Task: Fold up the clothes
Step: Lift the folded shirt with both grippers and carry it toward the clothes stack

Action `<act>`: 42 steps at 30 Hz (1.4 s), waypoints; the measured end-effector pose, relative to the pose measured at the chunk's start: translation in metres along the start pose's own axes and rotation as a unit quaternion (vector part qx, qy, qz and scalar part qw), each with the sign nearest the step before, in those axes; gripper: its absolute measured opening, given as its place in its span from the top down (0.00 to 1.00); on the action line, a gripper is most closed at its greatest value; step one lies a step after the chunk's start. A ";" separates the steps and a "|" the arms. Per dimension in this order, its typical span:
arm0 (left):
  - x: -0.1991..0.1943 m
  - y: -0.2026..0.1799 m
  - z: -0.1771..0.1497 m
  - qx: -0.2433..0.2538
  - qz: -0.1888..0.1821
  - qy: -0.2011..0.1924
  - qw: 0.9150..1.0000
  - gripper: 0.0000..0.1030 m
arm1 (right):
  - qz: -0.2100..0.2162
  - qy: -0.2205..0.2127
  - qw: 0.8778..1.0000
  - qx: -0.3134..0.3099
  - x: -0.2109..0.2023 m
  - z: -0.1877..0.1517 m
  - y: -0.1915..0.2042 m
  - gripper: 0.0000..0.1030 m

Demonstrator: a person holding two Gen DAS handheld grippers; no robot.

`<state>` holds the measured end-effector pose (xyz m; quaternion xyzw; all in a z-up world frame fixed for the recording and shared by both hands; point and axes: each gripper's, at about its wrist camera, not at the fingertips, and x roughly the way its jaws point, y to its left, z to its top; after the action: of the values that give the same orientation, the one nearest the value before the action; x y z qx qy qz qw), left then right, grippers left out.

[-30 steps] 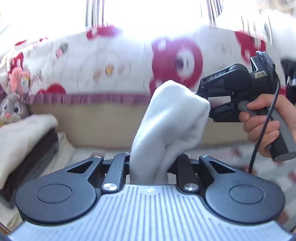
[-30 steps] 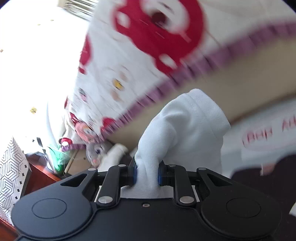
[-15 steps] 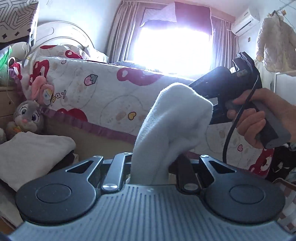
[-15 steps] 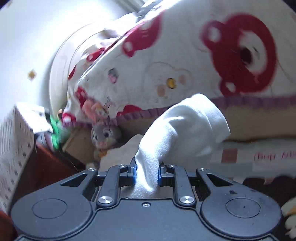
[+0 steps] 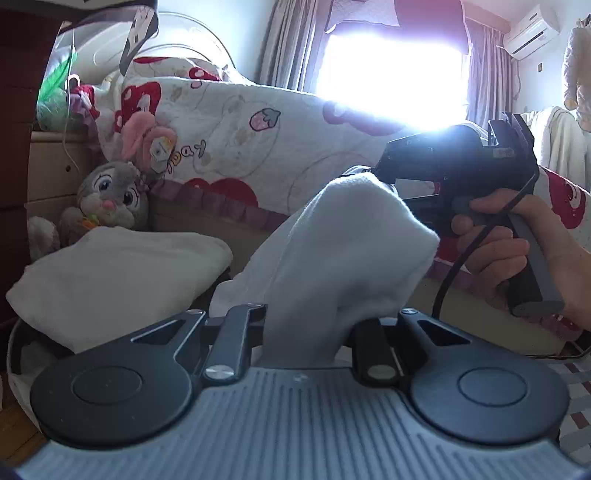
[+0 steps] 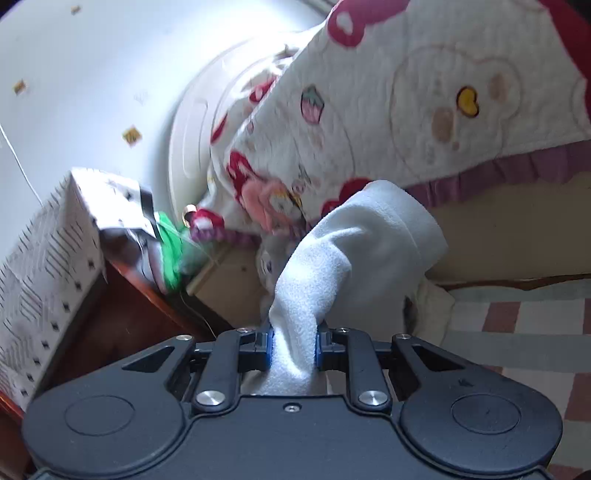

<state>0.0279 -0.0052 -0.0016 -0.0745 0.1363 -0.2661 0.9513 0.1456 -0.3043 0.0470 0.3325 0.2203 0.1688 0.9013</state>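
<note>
Fingers: both grippers' fingers point(image 6: 266, 341) clamp the white garment point(image 6: 354, 254).
Garment: bunched between fingers, rising forward (soft fleece).

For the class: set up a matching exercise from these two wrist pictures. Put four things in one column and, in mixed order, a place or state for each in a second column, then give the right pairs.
Things:
1. white fleece garment
2. grey plush rabbit
3. folded cream cloth
4. air conditioner

Places or states:
A. high on the wall by the window
B. lying in a pile at lower left of the left wrist view
C. clamped in both grippers
D. sitting against the bed's side

Pairs: 1-C, 2-D, 3-B, 4-A
</note>
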 end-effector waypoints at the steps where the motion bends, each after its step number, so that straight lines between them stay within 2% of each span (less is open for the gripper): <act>1: 0.005 0.008 -0.001 -0.009 -0.010 0.004 1.000 0.84 | -0.004 0.012 1.000 -0.016 0.007 0.000 0.002 0.78; 3: 0.015 0.023 -0.002 -0.035 -0.020 0.013 0.999 0.84 | -0.008 0.027 0.999 -0.035 0.019 0.002 0.007 0.78; 6: 0.030 0.037 0.002 -0.055 -0.029 0.020 0.998 0.84 | -0.019 0.021 0.998 -0.052 0.031 0.011 0.018 0.78; 9: 0.042 0.052 0.008 -0.070 -0.049 -0.004 0.996 0.84 | -0.047 0.008 0.995 -0.086 0.044 0.025 0.037 0.78; 13: 0.066 0.106 0.018 -0.180 -0.061 -0.042 0.981 0.83 | -0.071 0.020 0.990 -0.117 0.092 0.062 0.076 0.78; 15: 0.072 0.130 0.026 -0.217 -0.038 -0.063 0.973 0.83 | -0.083 0.037 0.985 -0.147 0.132 0.075 0.109 0.78; 16: 0.075 0.142 0.029 -0.238 -0.026 -0.073 0.968 0.83 | -0.083 0.050 0.983 -0.159 0.154 0.078 0.122 0.78; 17: 0.078 0.157 0.029 -0.269 -0.010 -0.082 0.960 0.83 | -0.065 0.071 0.983 -0.157 0.177 0.077 0.126 0.76; 18: 0.081 0.173 0.025 -0.305 0.010 -0.089 0.948 0.83 | -0.047 0.093 0.982 -0.156 0.199 0.077 0.129 0.66; 19: 0.083 0.191 0.018 -0.343 0.033 -0.090 0.934 0.83 | -0.029 0.114 0.981 -0.154 0.222 0.076 0.133 0.50; 21: 0.088 0.227 -0.001 -0.412 0.083 -0.076 0.904 0.83 | 0.001 0.151 0.978 -0.146 0.262 0.071 0.137 0.44; 22: 0.091 0.243 -0.010 -0.432 0.106 -0.058 0.894 0.83 | -0.005 0.148 0.981 -0.129 0.265 0.061 0.125 0.41; 23: 0.094 0.257 -0.018 -0.441 0.124 -0.039 0.888 0.84 | -0.007 0.145 0.983 -0.113 0.263 0.051 0.109 0.41; 25: 0.099 0.274 -0.023 -0.410 0.138 0.000 0.902 0.82 | 0.004 0.150 0.984 -0.096 0.250 0.030 0.075 0.41; 28: 0.090 0.284 -0.023 -0.373 0.122 0.000 0.920 0.82 | 0.005 0.175 0.981 -0.088 0.221 -0.002 0.030 0.41; 30: 0.085 0.288 -0.021 -0.376 0.103 0.000 0.921 0.80 | 0.019 0.182 0.981 -0.065 0.202 -0.019 0.009 0.41; 32: 0.083 0.290 -0.020 -0.388 0.095 -0.001 0.917 0.79 | 0.048 0.185 0.981 -0.020 0.186 -0.034 -0.009 0.40; 35: 0.081 0.291 -0.016 -0.396 0.104 0.002 0.912 0.76 | 0.091 0.188 0.977 0.049 0.176 -0.054 -0.022 0.40; 37: 0.078 0.291 -0.015 -0.398 0.113 0.001 0.910 0.71 | 0.107 0.198 0.973 0.058 0.178 -0.068 -0.019 0.36; 38: 0.074 0.291 -0.015 -0.393 0.114 -0.001 0.913 0.68 | 0.105 0.205 0.972 0.053 0.181 -0.074 -0.015 0.36; 42: 0.061 0.292 -0.014 -0.362 0.127 -0.003 0.923 0.66 | 0.100 0.229 0.967 0.045 0.196 -0.096 -0.006 0.36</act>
<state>0.2153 0.2090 -0.0902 -0.3965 0.2290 -0.0752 0.8858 0.2632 -0.1693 -0.0784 0.3460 0.3936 0.3193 0.7896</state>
